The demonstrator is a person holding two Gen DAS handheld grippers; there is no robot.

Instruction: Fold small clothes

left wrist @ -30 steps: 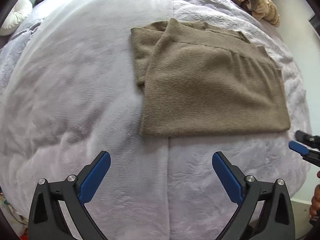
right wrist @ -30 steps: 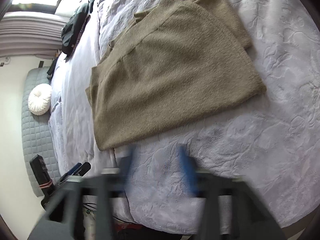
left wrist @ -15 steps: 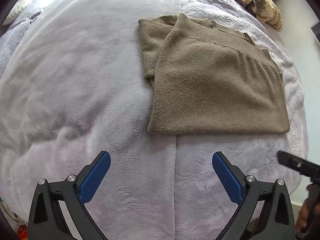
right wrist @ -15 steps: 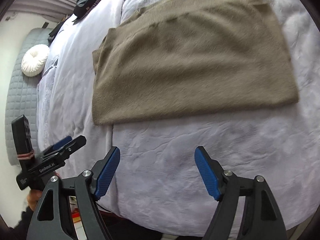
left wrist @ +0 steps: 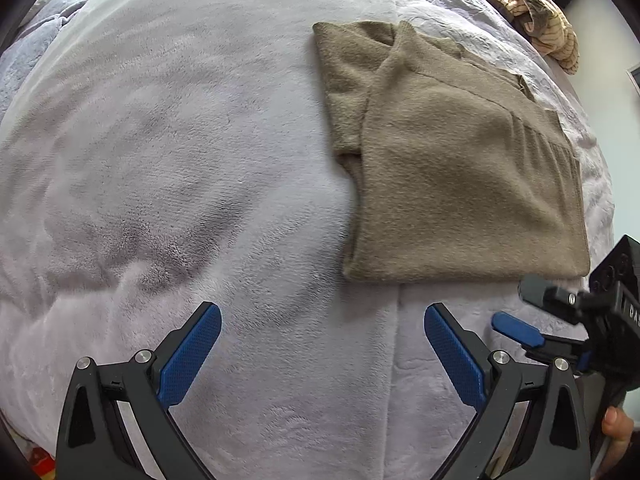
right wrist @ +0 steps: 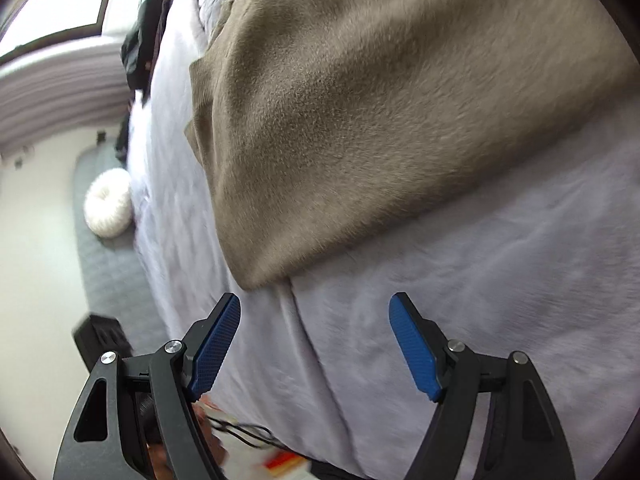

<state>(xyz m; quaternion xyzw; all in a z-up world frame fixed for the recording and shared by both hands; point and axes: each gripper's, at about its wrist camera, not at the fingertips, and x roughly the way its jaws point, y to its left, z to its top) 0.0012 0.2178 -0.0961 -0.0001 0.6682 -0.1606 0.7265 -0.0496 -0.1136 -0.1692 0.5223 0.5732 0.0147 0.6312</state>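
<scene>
A folded olive-brown knit garment (left wrist: pixel 452 168) lies flat on the lilac blanket (left wrist: pixel 180 160) of a bed, at the right of the left wrist view. My left gripper (left wrist: pixel 322 344) is open and empty, a little short of the garment's near left corner. The right gripper (left wrist: pixel 520 312) shows at the right edge of that view, near the garment's near right corner. In the right wrist view the garment (right wrist: pixel 380 100) fills the upper part, and my right gripper (right wrist: pixel 316 340) is open and empty, close to its near corner.
A striped beige cloth (left wrist: pixel 536 12) lies at the bed's far right. A white round cushion (right wrist: pixel 108 208) rests against the grey quilted headboard (right wrist: pixel 104 280). Dark clothing (right wrist: pixel 144 44) lies at the bed's far side. The bed edge runs just below the grippers.
Both grippers have moved closer to the garment's near edge. The right gripper has swung in toward the garment, which now fills much more of its view.
</scene>
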